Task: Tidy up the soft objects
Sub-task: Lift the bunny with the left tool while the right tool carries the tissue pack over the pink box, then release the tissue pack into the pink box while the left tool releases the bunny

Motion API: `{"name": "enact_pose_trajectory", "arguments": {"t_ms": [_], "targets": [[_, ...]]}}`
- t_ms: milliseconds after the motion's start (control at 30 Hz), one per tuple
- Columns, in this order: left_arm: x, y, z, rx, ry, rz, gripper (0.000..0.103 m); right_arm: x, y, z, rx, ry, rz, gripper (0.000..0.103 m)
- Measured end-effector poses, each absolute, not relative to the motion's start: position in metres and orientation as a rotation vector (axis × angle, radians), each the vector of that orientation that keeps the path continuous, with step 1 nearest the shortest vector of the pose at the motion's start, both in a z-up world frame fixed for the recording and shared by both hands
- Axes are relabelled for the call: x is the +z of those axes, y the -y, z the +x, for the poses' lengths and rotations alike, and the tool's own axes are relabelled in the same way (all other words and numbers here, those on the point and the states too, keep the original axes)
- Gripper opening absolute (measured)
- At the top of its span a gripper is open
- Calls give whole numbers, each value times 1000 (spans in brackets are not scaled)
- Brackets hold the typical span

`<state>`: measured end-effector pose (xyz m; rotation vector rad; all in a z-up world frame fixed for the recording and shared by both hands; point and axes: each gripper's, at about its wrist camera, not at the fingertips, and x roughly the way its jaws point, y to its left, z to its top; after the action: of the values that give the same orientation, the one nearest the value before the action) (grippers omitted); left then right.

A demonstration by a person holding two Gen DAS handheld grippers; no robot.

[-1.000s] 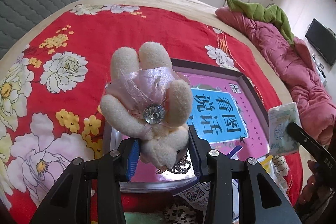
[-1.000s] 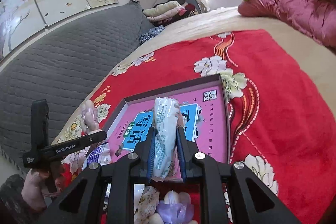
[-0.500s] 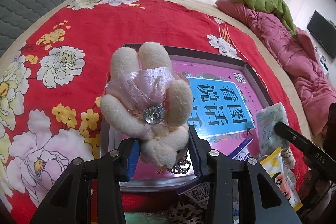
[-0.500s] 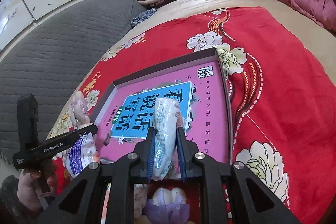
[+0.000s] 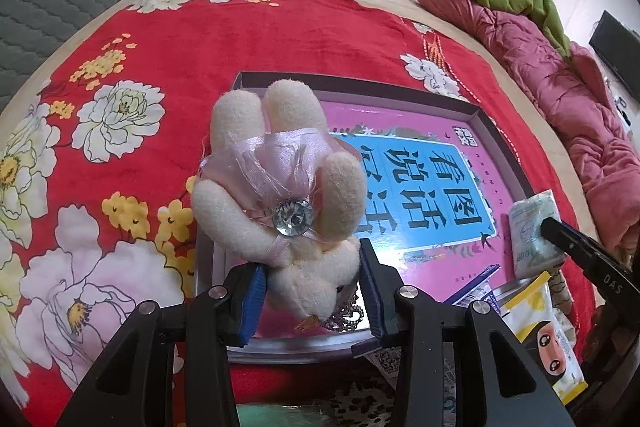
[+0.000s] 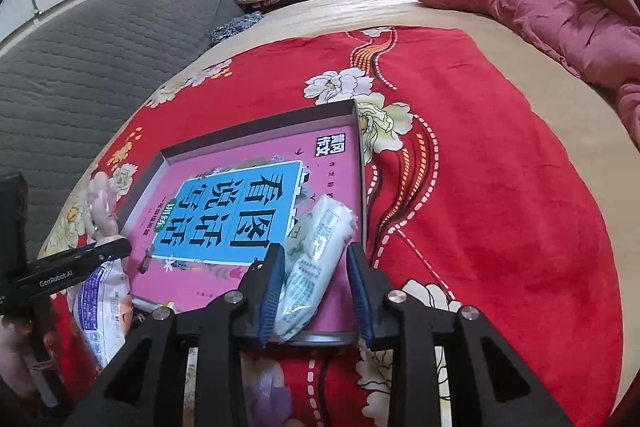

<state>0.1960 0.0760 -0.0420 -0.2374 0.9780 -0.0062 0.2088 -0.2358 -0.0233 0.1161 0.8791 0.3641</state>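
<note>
- left gripper (image 5: 310, 293) tilts down over the near left corner of the shallow box (image 5: 360, 85), which lies on the red floral blanket (image 5: 120, 67).
- its jaws are clamped on the head of a cream plush toy (image 5: 276, 187); the toy's legs point away, held above the box.
- the toy wears a pink ribbon with a clear gem (image 5: 293, 217).
- right gripper (image 6: 316, 291) angles down over the near right corner of the box.
- its jaws have just been opening; a pale tissue pack (image 6: 316, 259) lies between them in the box, leaning on the left pad, clear of the right pad.
- a pink quilt (image 6: 540, 7) is bunched at far right.
</note>
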Motion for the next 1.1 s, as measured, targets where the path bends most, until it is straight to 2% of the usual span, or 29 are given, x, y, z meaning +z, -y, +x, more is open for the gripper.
{"name": "enact_pose_trajectory", "arguments": {"t_ms": [133, 233, 533, 1100], "targets": [[-43, -76, 197, 1, -986, -228, 44, -20, 227, 205, 341, -864, 29, 32], [-44, -77, 197, 9, -998, -217, 44, -17, 221, 200, 290, -838, -63, 40], [-46, -79, 197, 20, -1017, -208, 45, -16, 228, 199, 238, -840, -96, 48], [-46, -79, 196, 22, -1035, -198, 46, -29, 232, 204, 179, -884, -104, 48]]}}
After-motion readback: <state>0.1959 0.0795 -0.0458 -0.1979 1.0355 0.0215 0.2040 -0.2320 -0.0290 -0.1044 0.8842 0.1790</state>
